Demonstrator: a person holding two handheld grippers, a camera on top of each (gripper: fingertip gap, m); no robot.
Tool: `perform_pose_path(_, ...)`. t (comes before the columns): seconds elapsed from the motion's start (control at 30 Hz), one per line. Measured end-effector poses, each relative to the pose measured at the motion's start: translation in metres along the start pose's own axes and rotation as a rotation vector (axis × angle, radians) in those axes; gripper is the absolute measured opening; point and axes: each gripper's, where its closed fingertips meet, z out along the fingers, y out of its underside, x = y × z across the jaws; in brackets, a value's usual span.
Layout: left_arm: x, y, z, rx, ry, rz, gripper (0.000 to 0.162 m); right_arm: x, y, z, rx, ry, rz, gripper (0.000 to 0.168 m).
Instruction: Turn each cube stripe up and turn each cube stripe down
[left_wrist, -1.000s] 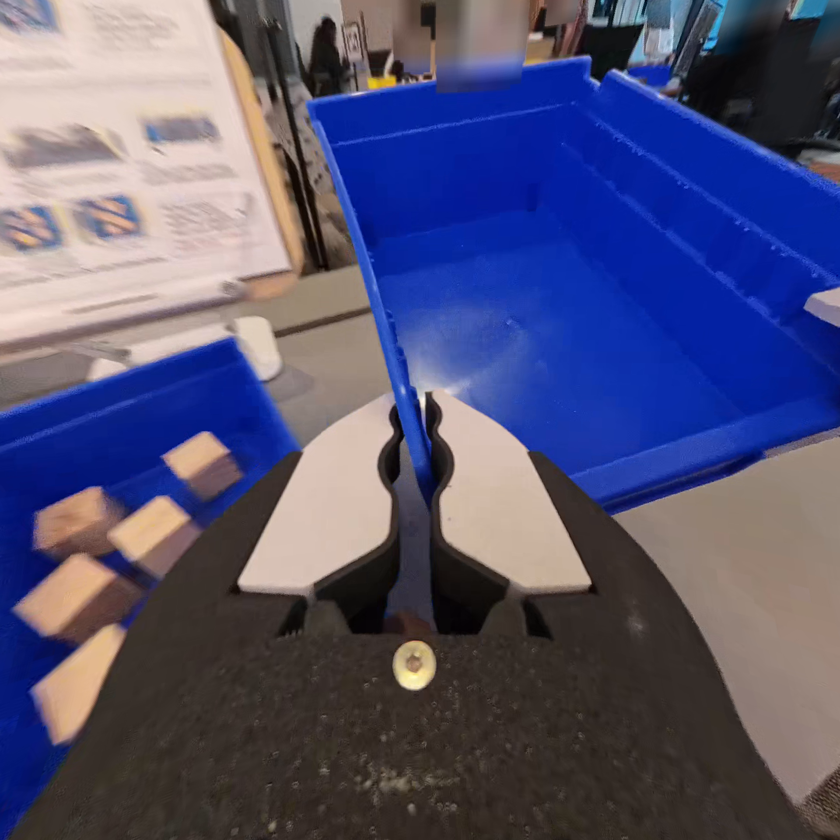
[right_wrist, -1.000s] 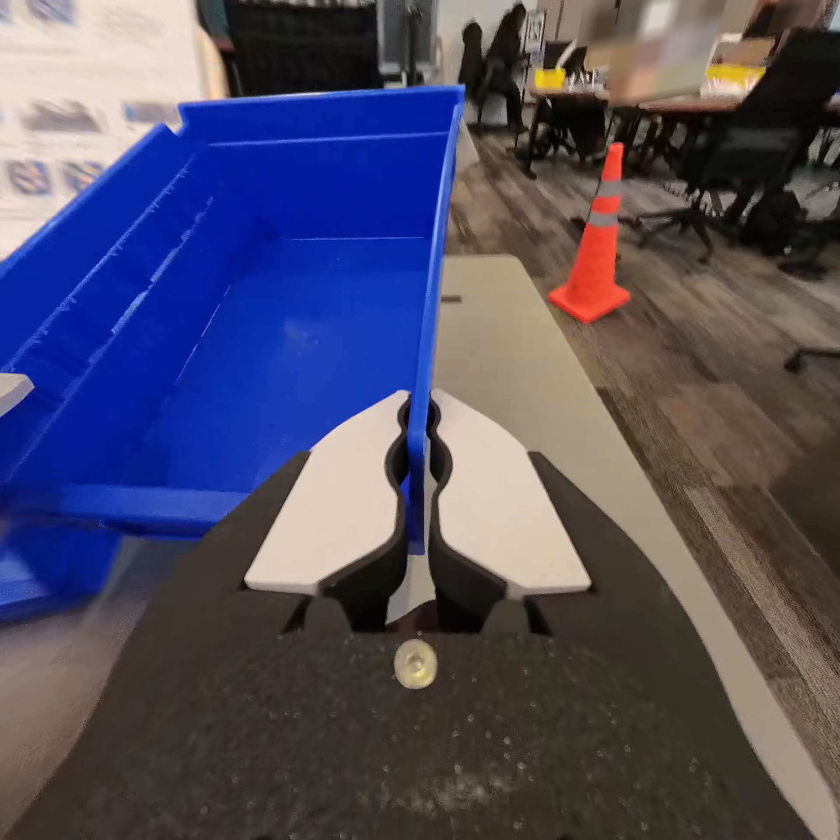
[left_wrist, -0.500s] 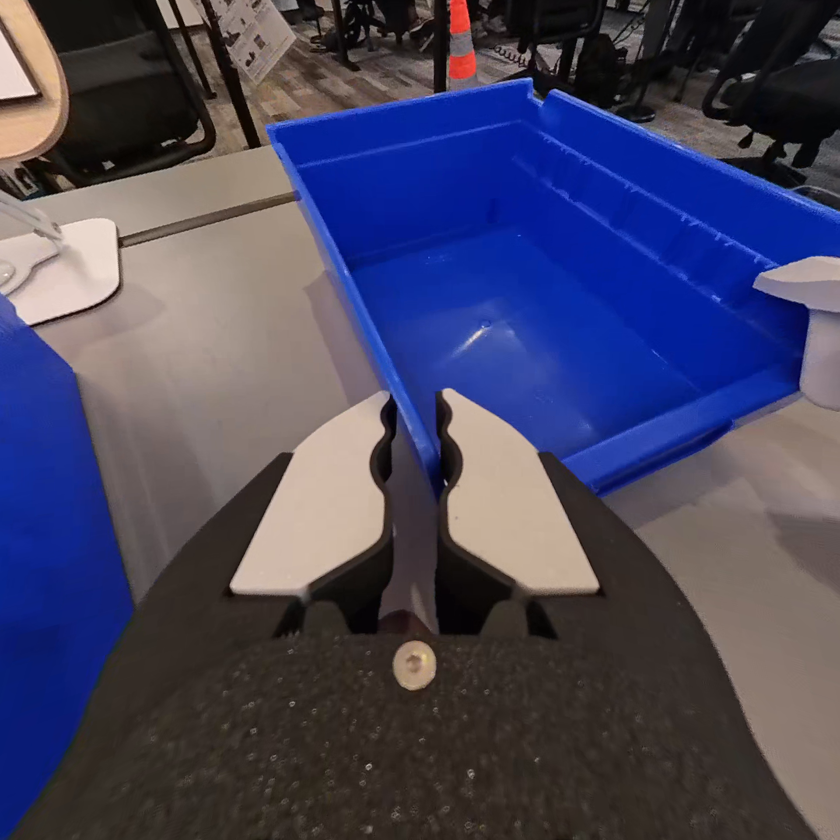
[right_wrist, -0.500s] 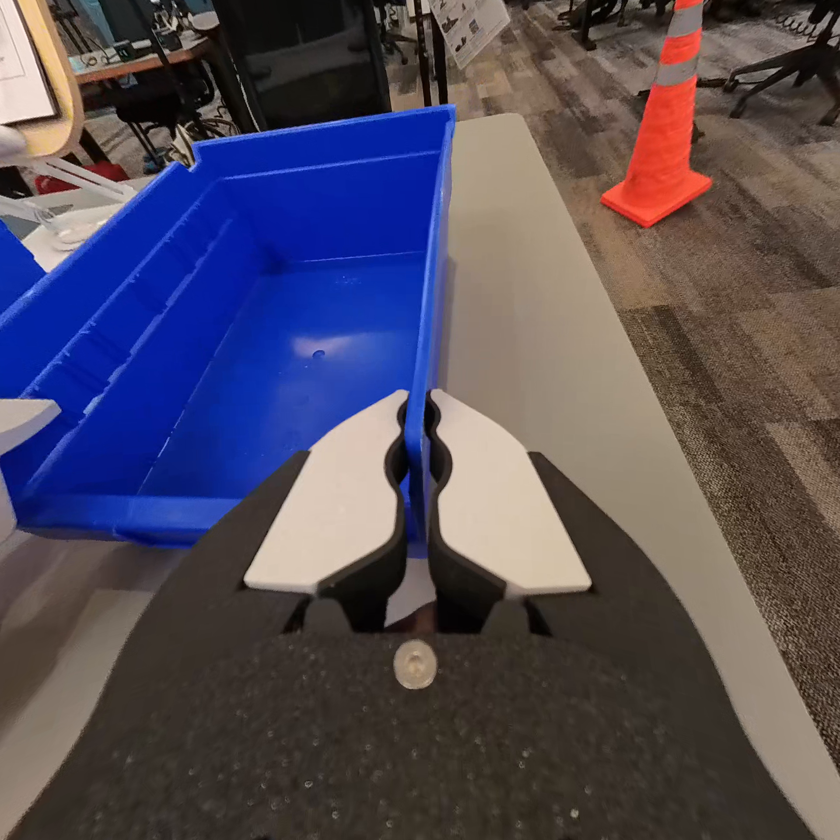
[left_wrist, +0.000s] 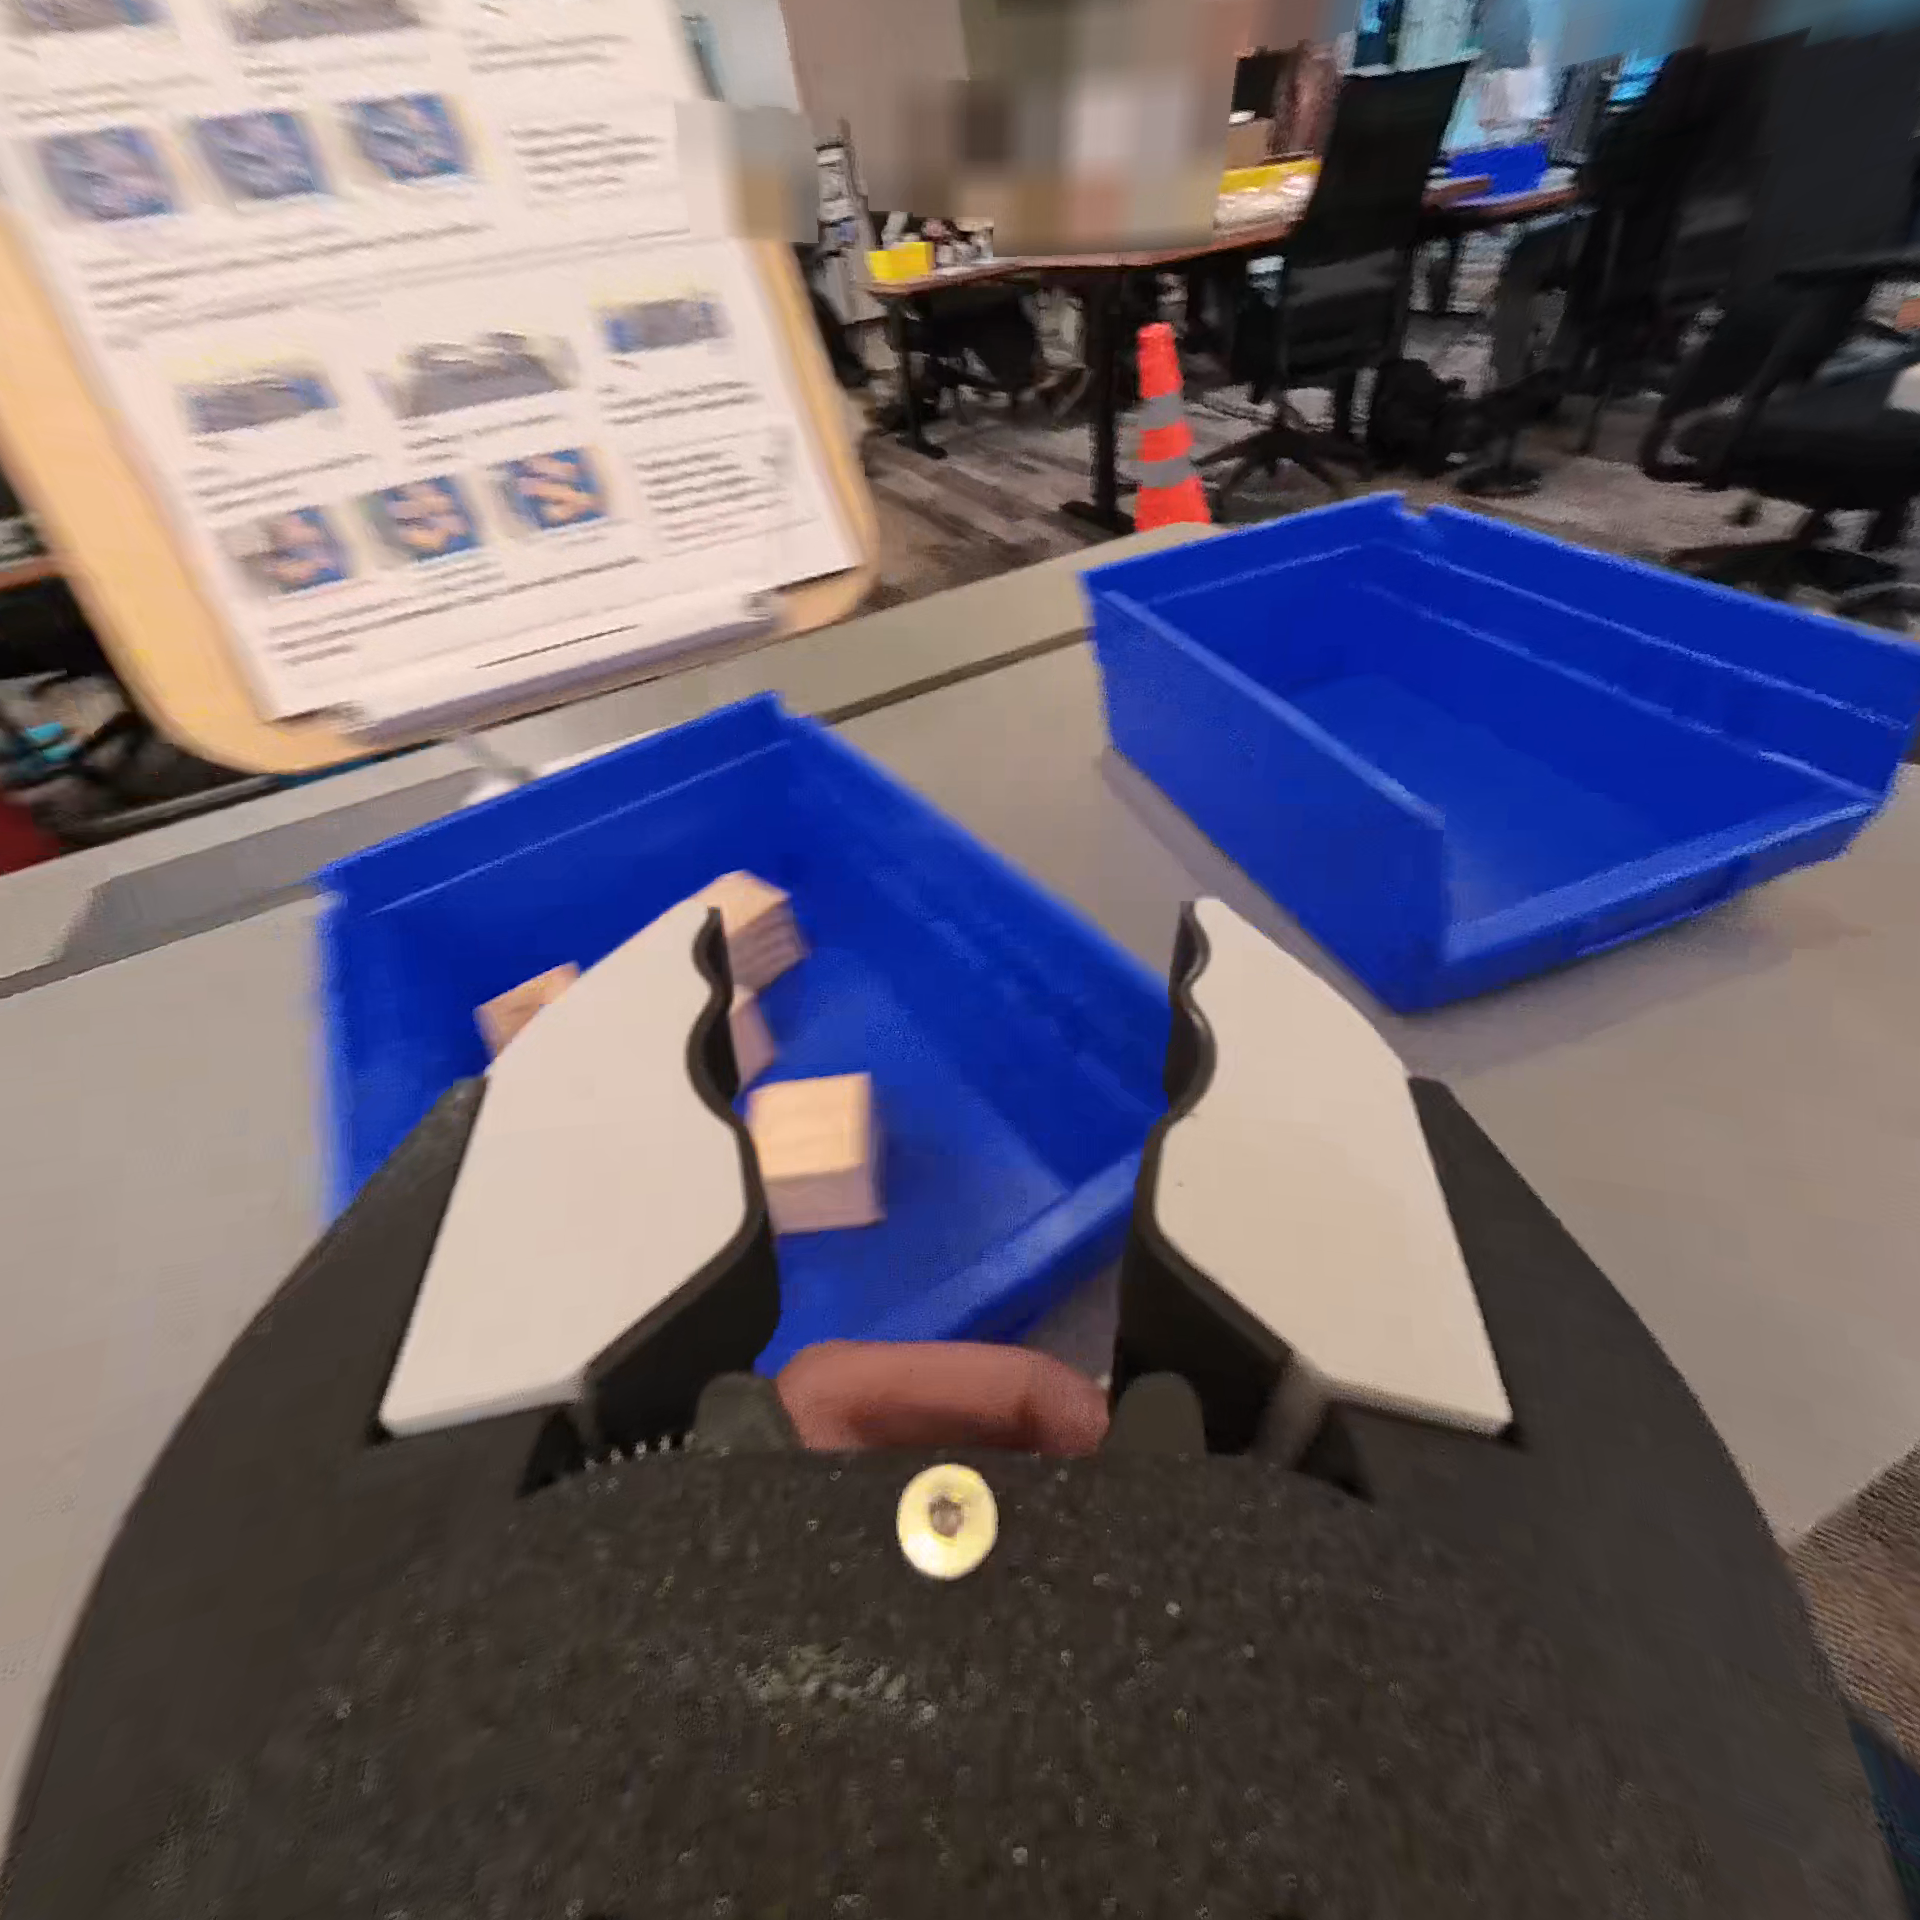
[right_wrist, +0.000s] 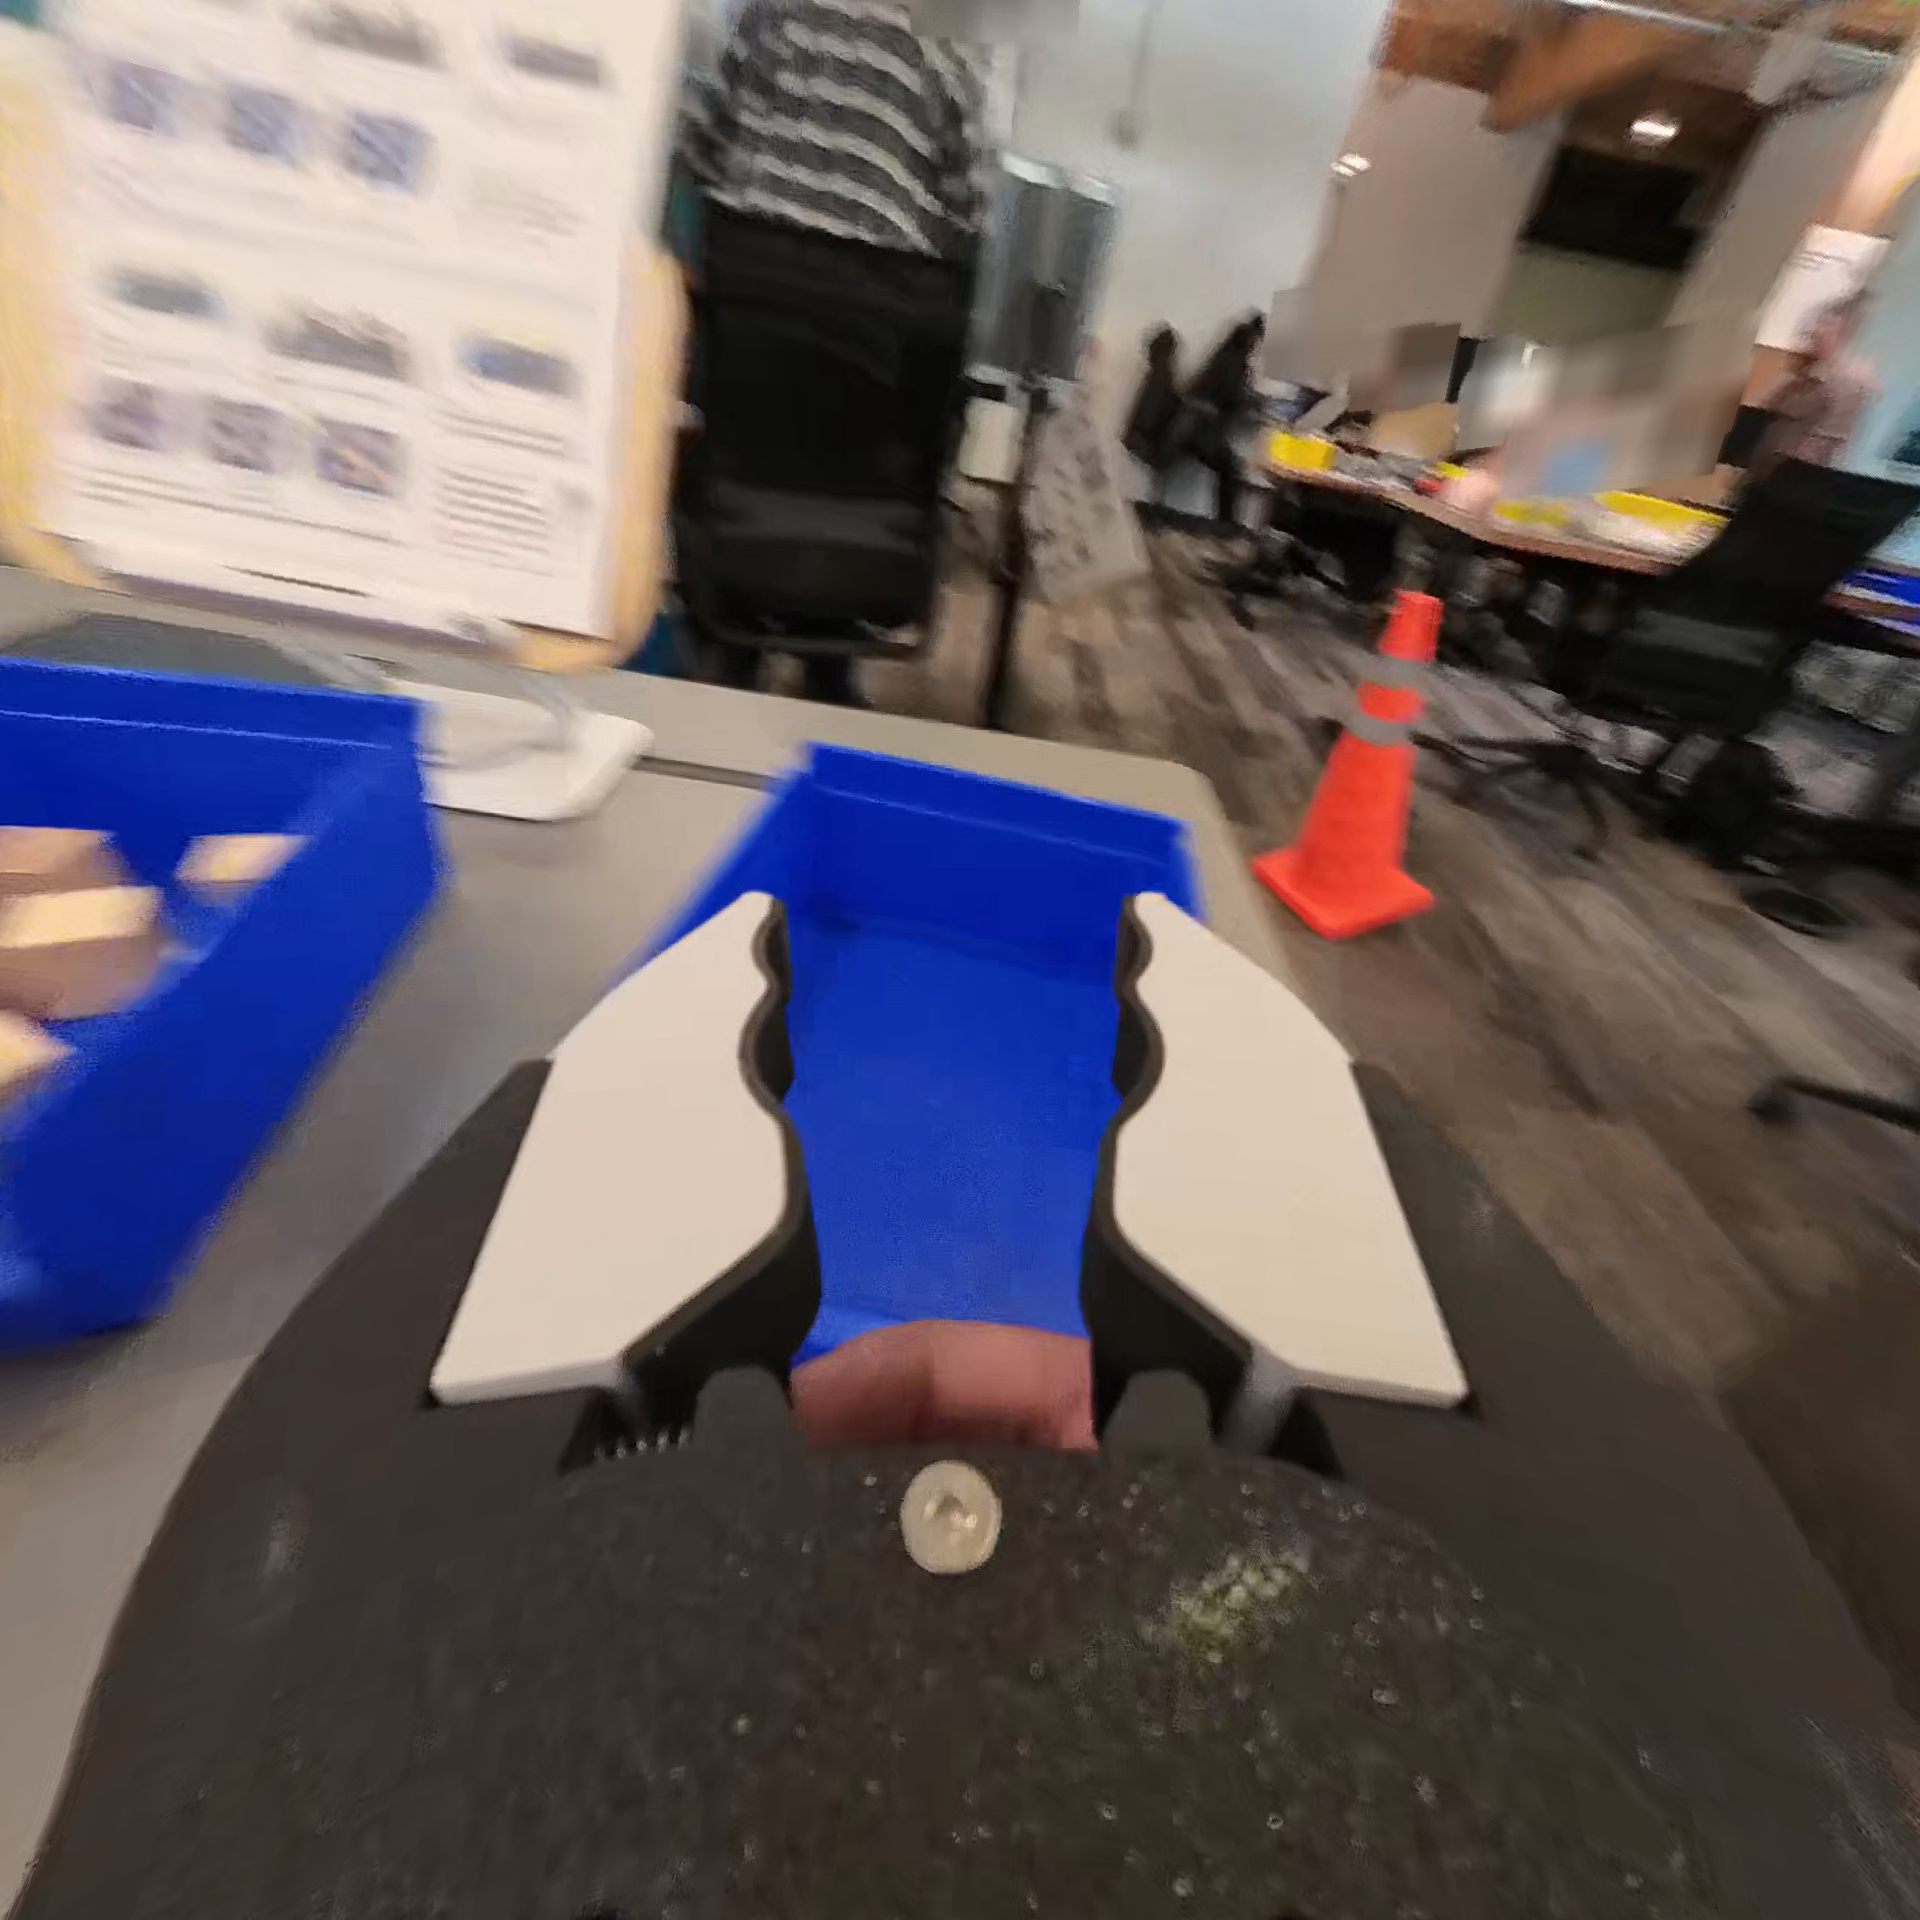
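A: So, the wooden cubes (left_wrist: 816, 1148) lie in the blue bin (left_wrist: 997, 997) at centre frame, none gripped, stripes unreadable (blur).

B: And the left gripper (left_wrist: 945, 997)?

A: Jaws apart, hovering above the nearest cube; reach in next. The right gripper (right_wrist: 948, 961), also apart, faces the empty bin (right_wrist: 992, 831).

Both grippers — left gripper (left_wrist: 940, 940) and right gripper (right_wrist: 948, 935) — have let go of the empty bin's (left_wrist: 1496, 790) walls and spread open.
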Motion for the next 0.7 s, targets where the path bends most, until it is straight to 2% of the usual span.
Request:
perform_pose_path(0.07,-0.045,0.009,-0.024,-0.022,-0.075,-0.023,0.078,-0.055,-0.012,0.002,0.032,-0.138,0.029,0.066)
perform_pose_path(0.13,-0.082,0.029,-0.041,-0.048,-0.144,-0.059,0.076,-0.112,-0.010,0.007,0.034,-0.256,0.078,0.074)
perform_pose_path(0.23,-0.114,0.073,-0.049,-0.117,-0.199,-0.154,0.076,-0.201,0.026,0.011,-0.045,-0.421,0.165,0.077)
perform_pose_path(0.3,-0.118,0.097,-0.041,-0.154,-0.192,-0.214,0.076,-0.240,0.057,0.015,-0.098,-0.415,0.125,0.076)
perform_pose_path(0.4,-0.122,0.124,-0.020,-0.204,-0.211,-0.236,0.076,-0.253,0.074,0.029,-0.078,-0.269,0.001,0.065)
perform_pose_path(0.47,-0.125,0.132,-0.005,-0.220,-0.213,-0.278,0.075,-0.251,0.078,0.040,-0.085,-0.204,0.024,0.052)
perform_pose_path(0.5,-0.120,0.131,0.001,-0.214,-0.160,-0.337,0.071,-0.249,0.082,0.046,-0.103,-0.184,0.033,0.042)
perform_pose_path(0.57,-0.117,0.128,0.009,-0.224,-0.118,-0.457,0.035,-0.254,0.091,0.056,-0.152,-0.210,0.058,0.023)
perform_pose_path(0.63,-0.128,0.128,0.013,-0.238,-0.175,-0.468,0.024,-0.252,0.090,0.061,-0.155,-0.197,0.106,0.007)
perform_pose_path(0.7,-0.136,0.127,0.014,-0.251,-0.213,-0.427,0.016,-0.253,0.090,0.063,-0.168,-0.180,0.089,0.003)
